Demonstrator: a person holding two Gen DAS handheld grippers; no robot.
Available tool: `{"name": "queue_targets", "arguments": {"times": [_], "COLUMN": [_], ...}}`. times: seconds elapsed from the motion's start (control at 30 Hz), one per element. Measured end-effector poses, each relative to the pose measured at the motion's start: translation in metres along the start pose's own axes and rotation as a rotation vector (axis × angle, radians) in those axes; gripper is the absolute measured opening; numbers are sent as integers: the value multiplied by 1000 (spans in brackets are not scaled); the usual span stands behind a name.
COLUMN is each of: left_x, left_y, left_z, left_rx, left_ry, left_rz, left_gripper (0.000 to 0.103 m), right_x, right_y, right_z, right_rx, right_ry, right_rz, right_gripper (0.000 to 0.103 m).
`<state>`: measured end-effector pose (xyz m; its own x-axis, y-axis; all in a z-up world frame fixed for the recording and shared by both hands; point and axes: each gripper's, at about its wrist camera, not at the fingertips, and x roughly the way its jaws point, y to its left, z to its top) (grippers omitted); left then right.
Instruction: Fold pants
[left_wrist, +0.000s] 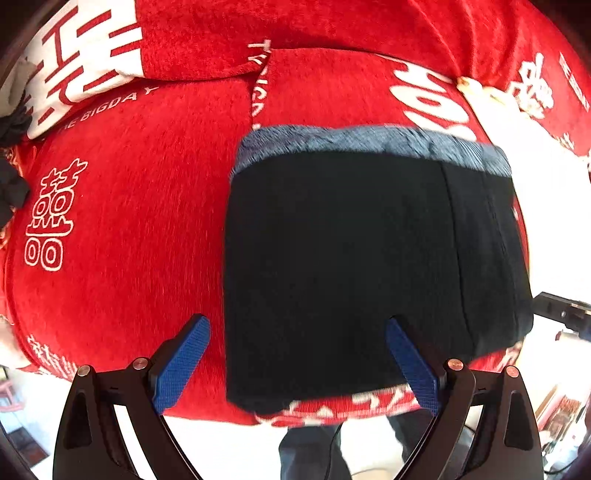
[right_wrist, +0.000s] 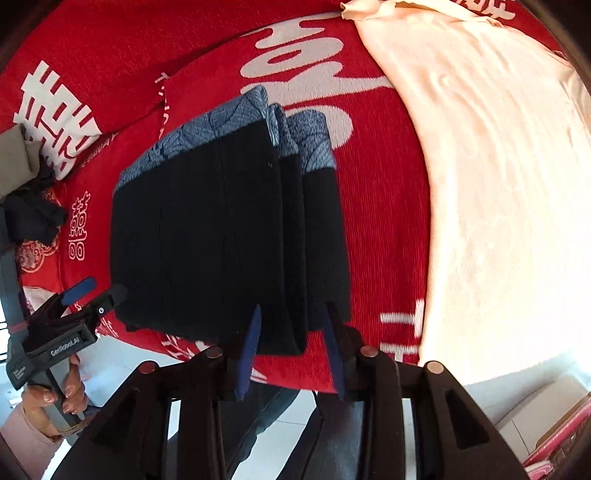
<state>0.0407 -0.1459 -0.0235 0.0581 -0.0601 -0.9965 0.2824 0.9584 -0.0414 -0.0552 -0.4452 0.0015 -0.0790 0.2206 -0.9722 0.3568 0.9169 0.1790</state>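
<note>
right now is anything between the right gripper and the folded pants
Nothing visible. The right gripper is open at the near edge of the folded pants on the red blanket. The cream cloth lies off to the side.

My left gripper (left_wrist: 297, 363) hangs with its blue-padded fingers (left_wrist: 183, 363) spread wide apart, nothing between them. Beyond them the folded black pants (left_wrist: 340, 273) lie flat on the red blanket (left_wrist: 140, 206), their blue-grey waistband (left_wrist: 369, 142) at the far edge. My right-hand finger sits over the pants' near edge, my left-hand one over bare blanket. A pale cloth (left_wrist: 517, 140) lies to the right, partly washed out.
</note>
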Motion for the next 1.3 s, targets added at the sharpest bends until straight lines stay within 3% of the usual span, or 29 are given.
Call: {"name": "queue_targets", "arguments": {"times": [0.27,0.53,0.97,1.1,1.3], "left_x": [-27,-59,-95,-104,-112], "left_y": [-6,-11,-10,-9,-3], "left_z": [-19,-23,-31,-34,-34], "left_rx": [-7,-3,-6,-13,-52], "left_ry": [56,42,7,-17,-25], "left_rz": [-23,-18,-6,18,37], "left_gripper": [97,97,98,98,98], "right_x": [-20,-45,-80,-88,-91], "right_y": [15,40,66,74,84], "right_z": [-19,-36,-38,-39,-40], "right_rx": [-7,-32,-58,-73,-77], "right_ry": [8,-11,-93,-112,-87], "right_rz": [-52,-54,-78,-111,-122], "right_gripper": [60,77,89,103,103]}}
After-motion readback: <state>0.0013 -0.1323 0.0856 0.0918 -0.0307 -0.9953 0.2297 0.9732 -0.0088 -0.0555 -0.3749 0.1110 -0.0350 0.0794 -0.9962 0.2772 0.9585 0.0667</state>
